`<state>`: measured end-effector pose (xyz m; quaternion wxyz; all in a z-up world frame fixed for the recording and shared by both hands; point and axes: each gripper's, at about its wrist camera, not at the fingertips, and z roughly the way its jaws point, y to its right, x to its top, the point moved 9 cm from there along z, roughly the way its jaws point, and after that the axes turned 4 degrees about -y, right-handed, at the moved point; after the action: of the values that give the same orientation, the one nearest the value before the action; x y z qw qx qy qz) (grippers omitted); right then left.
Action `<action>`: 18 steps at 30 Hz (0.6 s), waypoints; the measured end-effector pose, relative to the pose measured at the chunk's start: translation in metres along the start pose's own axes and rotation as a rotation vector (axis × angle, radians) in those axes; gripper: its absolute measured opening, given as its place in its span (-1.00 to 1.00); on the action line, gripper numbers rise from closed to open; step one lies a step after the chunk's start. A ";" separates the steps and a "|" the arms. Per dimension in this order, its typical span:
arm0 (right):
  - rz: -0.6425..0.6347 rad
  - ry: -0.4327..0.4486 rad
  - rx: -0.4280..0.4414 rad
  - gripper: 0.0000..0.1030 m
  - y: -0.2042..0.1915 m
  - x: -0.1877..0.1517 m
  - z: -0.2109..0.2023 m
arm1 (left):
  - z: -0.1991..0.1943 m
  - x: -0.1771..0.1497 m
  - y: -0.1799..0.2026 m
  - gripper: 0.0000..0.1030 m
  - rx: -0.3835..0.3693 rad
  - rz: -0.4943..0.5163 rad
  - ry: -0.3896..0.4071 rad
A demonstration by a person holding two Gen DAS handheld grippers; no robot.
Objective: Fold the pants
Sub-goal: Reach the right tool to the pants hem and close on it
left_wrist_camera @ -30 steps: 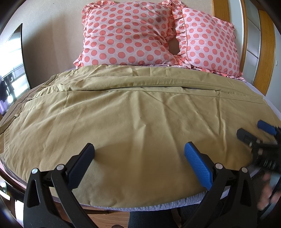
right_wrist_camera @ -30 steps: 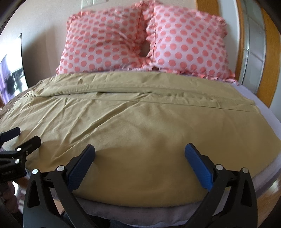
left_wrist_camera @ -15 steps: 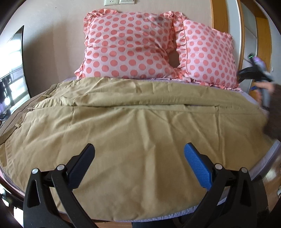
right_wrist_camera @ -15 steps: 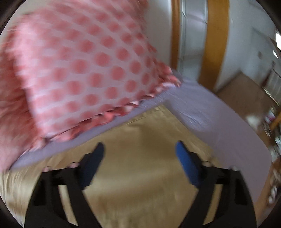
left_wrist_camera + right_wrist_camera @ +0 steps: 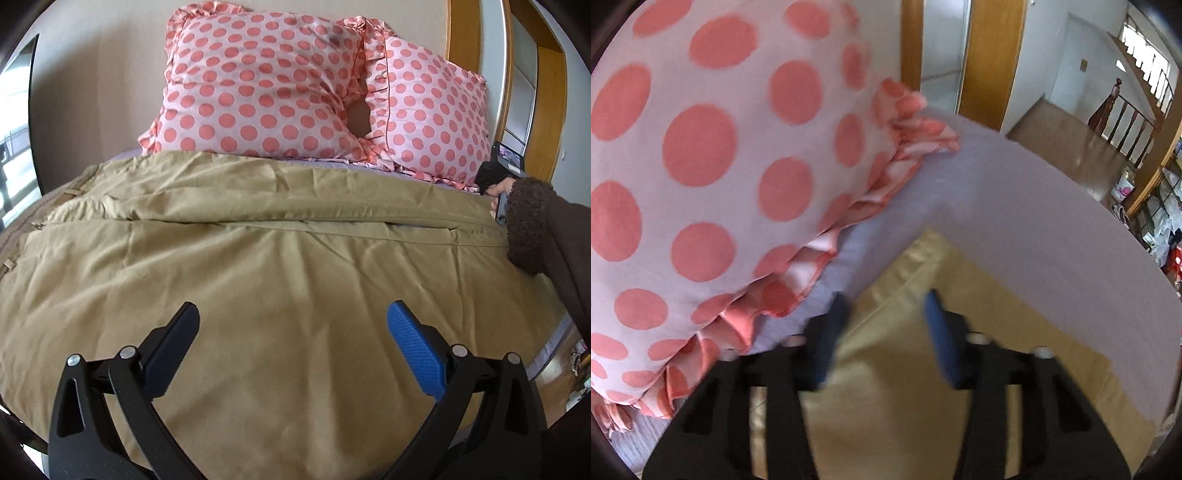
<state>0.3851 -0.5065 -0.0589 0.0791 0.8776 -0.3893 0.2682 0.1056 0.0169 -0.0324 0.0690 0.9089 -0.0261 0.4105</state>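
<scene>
Basically: pants [image 5: 280, 280] lie spread flat across the bed [image 5: 1015, 192], tan, waistband end off to the left claw's left, hem end at the far right by the pillows [image 5: 266, 85].

Step in hand, as I read it: setting up the first fold, right side reaching for the hem corner. No fold made yet.

Right claw [image 5: 886, 314] is low over the hem corner, pads apart, corner fabric sitting between and just ahead of them. View is blurred, so I can't tell if the pads touch cloth. Not clamped. Frilled pillow edge sits just left of it, bare sheet ahead and to the right.

Left claw [image 5: 293, 332] hovers over the near leg panel, pads wide apart, holding nothing. Cloth runs ahead of it and to both sides.

Next move probably needs the right claw to close on the corner layers only, not the sheet under them, and the left claw to pin or grab the near edge so the fabric doesn't drag.

Writing: none readable. No brand or label visible on the pants or pillows.
</scene>
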 end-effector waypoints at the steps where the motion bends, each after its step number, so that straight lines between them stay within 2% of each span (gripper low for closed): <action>1: 0.006 0.012 0.011 -0.60 0.005 0.003 0.002 | 0.001 -0.002 0.000 0.96 -0.008 -0.007 -0.004; 3: 0.060 0.014 0.108 -0.84 0.018 0.006 0.006 | 0.000 -0.003 -0.001 0.96 -0.023 -0.022 -0.010; 5: 0.133 -0.001 0.242 -0.90 0.030 0.008 0.004 | -0.007 -0.003 -0.003 0.96 -0.046 -0.038 0.003; 7: 0.193 0.044 0.409 -0.91 0.049 0.007 -0.017 | -0.016 -0.002 -0.007 0.96 -0.061 -0.057 0.028; 8: 0.203 0.064 0.461 -0.91 0.058 0.005 -0.026 | -0.021 -0.001 -0.009 0.96 -0.065 -0.068 0.042; 10: 0.226 0.123 0.613 -0.91 0.089 -0.014 -0.065 | -0.028 0.000 -0.015 0.96 -0.069 -0.091 0.063; 12: 0.249 0.155 0.716 -0.92 0.121 -0.046 -0.102 | -0.032 0.002 -0.021 0.96 -0.070 -0.110 0.074; 15: 0.272 0.153 0.767 -0.92 0.169 -0.112 -0.145 | -0.042 0.012 -0.027 0.96 -0.108 -0.121 0.098; 18: 0.303 0.088 0.727 -0.91 0.203 -0.169 -0.147 | -0.050 0.027 -0.033 0.96 -0.145 -0.134 0.139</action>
<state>0.0835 -0.4861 -0.0393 -0.2605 0.7689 -0.3902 0.4344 0.0894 0.0577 0.0171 0.1634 0.8706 0.0098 0.4639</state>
